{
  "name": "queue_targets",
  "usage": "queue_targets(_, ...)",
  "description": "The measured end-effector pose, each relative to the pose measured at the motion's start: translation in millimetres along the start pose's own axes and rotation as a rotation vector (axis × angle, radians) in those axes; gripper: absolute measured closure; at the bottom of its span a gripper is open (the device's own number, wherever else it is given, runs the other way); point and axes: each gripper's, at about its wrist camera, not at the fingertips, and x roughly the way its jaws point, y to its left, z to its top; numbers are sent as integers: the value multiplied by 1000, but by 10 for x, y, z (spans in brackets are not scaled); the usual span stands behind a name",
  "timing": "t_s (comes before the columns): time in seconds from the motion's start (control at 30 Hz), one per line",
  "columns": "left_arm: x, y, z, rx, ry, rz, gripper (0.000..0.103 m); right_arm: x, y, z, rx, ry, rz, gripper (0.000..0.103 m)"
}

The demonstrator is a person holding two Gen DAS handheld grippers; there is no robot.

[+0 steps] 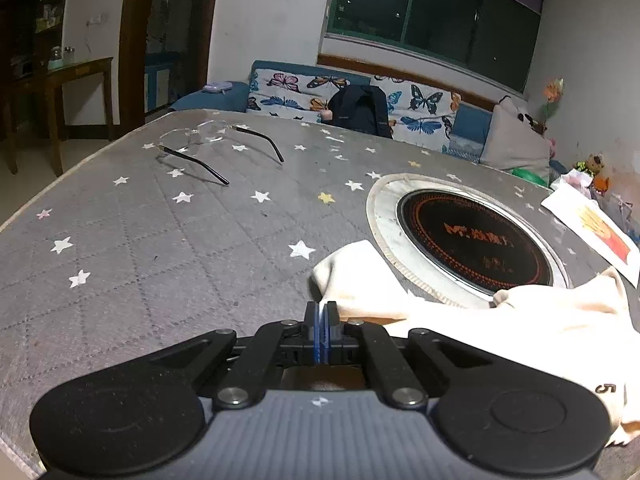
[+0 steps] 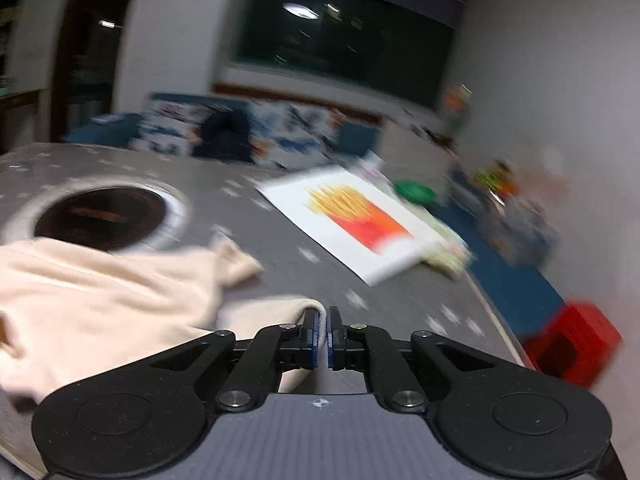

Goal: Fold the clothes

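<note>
While the cream garment (image 1: 520, 320) lies crumpled on the star-patterned table cover (image 1: 160, 260), partly over the rim of the round hob (image 1: 472, 236) set into the table, it is reached from both sides. In the left wrist view the cloth spreads to the right of the left gripper (image 1: 321, 316), whose pads are pressed together; whether a fold is pinched there cannot be told. In the blurred right wrist view the bulk lies to the left of the right gripper (image 2: 323, 322), whose jaws are nearly closed on an edge of fabric. The long axis thus seems to run between the two claws. A dark "5" (image 1: 606, 389) is read on the garment; the hob's orange lettering is illegible. A fries picture (image 2: 356, 216) carries no readable text.
</note>
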Motion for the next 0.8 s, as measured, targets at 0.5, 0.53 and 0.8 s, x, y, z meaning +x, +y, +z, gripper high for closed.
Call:
queue_targets(0.5,-195,-58,194,71,-41,15,71,4,-89,262,31,-66,30,63)
queue_targets(0.53,-200,-90,218,79,-44,4,71,43,-63,303,37,-62,63,63)
queue_targets(0.8,73,-857,307,235,4,-224,70,626,274,614,71,-11,310,63)
